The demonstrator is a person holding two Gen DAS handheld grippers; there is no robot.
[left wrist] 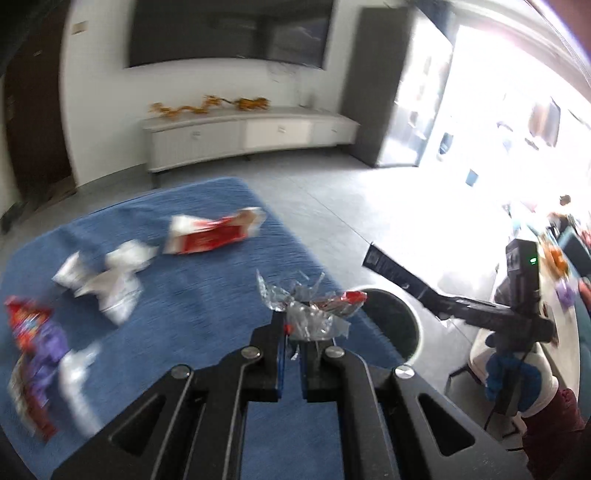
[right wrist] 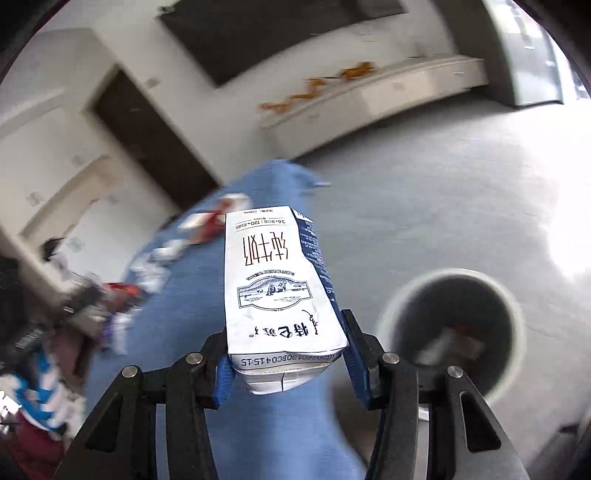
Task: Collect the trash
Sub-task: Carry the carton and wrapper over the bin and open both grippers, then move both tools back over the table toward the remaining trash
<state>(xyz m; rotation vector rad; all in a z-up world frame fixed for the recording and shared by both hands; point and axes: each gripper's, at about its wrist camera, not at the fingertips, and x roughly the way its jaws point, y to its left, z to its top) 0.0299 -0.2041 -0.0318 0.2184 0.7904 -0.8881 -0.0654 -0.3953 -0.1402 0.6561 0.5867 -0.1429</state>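
My left gripper (left wrist: 291, 343) is shut on a crumpled clear plastic wrapper (left wrist: 306, 306) with red print, held above the right edge of the blue tablecloth (left wrist: 192, 295). My right gripper (right wrist: 284, 354) is shut on a white and dark blue milk carton (right wrist: 277, 288), held above the cloth. That carton (left wrist: 402, 273) and the right gripper (left wrist: 491, 314) also show at the right of the left wrist view. A round white bin (right wrist: 450, 332) with a dark inside and some trash in it stands on the floor to the right; its rim (left wrist: 413, 314) shows beyond the wrapper.
On the cloth lie a red and white carton (left wrist: 210, 232), crumpled white paper (left wrist: 107, 280) and a red and purple snack bag (left wrist: 33, 350). A white low cabinet (left wrist: 251, 133) stands at the far wall under a dark screen (left wrist: 229, 33). Grey floor tiles (right wrist: 424, 192) stretch between.
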